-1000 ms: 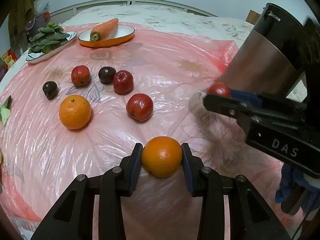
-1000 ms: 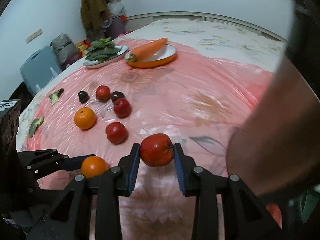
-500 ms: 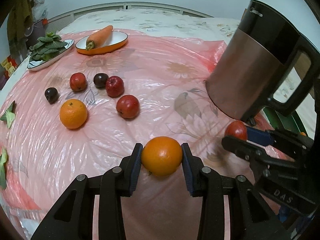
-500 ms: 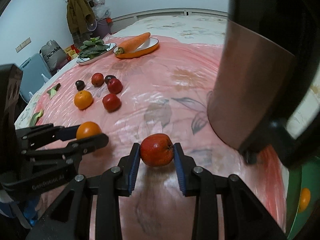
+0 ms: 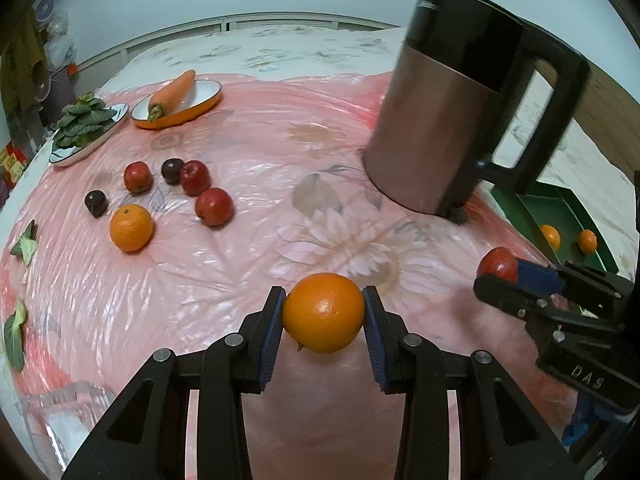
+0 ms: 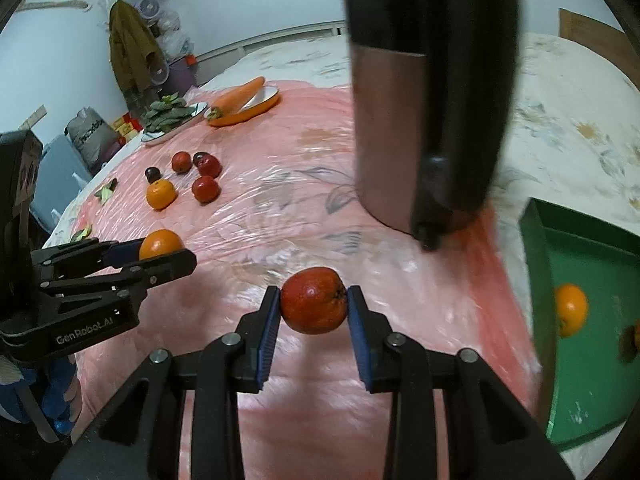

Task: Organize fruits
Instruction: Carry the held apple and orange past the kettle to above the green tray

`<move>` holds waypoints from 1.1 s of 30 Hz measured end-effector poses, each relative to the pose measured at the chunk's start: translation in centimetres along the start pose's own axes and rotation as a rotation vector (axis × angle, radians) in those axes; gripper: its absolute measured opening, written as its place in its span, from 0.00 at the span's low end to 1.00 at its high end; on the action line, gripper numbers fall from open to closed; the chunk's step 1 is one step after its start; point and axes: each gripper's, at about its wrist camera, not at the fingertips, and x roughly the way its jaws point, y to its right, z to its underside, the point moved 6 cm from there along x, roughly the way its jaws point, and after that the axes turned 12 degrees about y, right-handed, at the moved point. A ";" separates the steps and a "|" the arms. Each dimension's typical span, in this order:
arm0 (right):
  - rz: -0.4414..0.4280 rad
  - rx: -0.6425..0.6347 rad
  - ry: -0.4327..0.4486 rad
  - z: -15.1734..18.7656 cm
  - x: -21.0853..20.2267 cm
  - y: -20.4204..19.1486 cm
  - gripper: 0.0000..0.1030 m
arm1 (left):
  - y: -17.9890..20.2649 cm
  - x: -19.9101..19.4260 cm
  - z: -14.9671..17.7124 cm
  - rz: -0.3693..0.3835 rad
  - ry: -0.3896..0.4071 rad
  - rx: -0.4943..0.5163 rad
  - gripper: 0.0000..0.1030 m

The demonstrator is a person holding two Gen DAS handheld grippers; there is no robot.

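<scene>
My left gripper [image 5: 323, 314] is shut on an orange [image 5: 323, 312] and holds it above the pink plastic sheet. My right gripper [image 6: 313, 307] is shut on a red apple [image 6: 313, 306]; the left wrist view shows that apple [image 5: 497, 263] at the right, near a green tray [image 5: 558, 204]. The tray [image 6: 588, 360] lies at the table's right edge with two oranges [image 6: 571, 310] in it. Back left on the sheet lie a loose orange [image 5: 131, 227], three red apples [image 5: 214, 206] and two dark plums [image 5: 96, 203].
A tall steel and black kettle [image 5: 448, 112] stands between the loose fruit and the tray. At the far left are an orange dish with a carrot [image 5: 176, 92] and a plate of greens [image 5: 82, 126]. Leaf scraps [image 5: 25, 244] lie on the left edge. A clear glass dish [image 5: 68, 420] sits front left.
Both grippers have carried their fruit to the right, away from the loose fruit. The kettle now stands full in view and the green tray with oranges has come into sight.
</scene>
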 end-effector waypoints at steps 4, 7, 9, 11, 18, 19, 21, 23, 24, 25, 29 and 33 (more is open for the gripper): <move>0.018 0.016 0.019 0.1 -1.9 1.4 0.45 | 1.5 -0.5 0.1 0.008 0.000 0.020 0.32; 0.031 0.028 0.031 0.3 -3.0 2.4 0.45 | 2.7 -0.8 0.0 0.016 0.001 0.035 0.32; 0.041 0.036 0.040 0.4 -3.9 3.2 0.45 | 3.6 -1.0 0.0 0.023 0.002 0.050 0.32; 0.053 0.046 0.049 0.6 -4.6 4.1 0.45 | 4.4 -1.1 0.0 0.027 0.001 0.062 0.32; 0.097 0.092 0.071 1.4 -6.9 7.1 0.45 | 7.3 -1.4 0.3 0.047 -0.008 0.104 0.32; 0.103 0.099 0.075 1.5 -7.1 7.6 0.45 | 7.6 -1.4 0.3 0.050 -0.009 0.109 0.32; 0.118 0.118 0.083 1.8 -7.6 8.7 0.45 | 8.4 -1.4 0.5 0.060 -0.012 0.124 0.32; 0.141 0.138 0.092 2.2 -8.2 9.9 0.45 | 9.1 -1.4 0.6 0.069 -0.015 0.136 0.32; 0.152 0.147 0.096 2.3 -8.5 10.5 0.45 | 9.6 -1.4 0.7 0.077 -0.018 0.143 0.32; 0.165 0.156 0.100 2.5 -8.8 11.2 0.45 | 10.0 -1.4 0.8 0.083 -0.020 0.148 0.32; 0.224 0.175 0.114 3.1 -9.9 13.8 0.45 | 12.1 -1.2 1.1 0.116 -0.031 0.173 0.32; 0.276 0.207 0.131 3.7 -11.2 16.5 0.45 | 14.9 -0.9 1.1 0.160 -0.035 0.205 0.32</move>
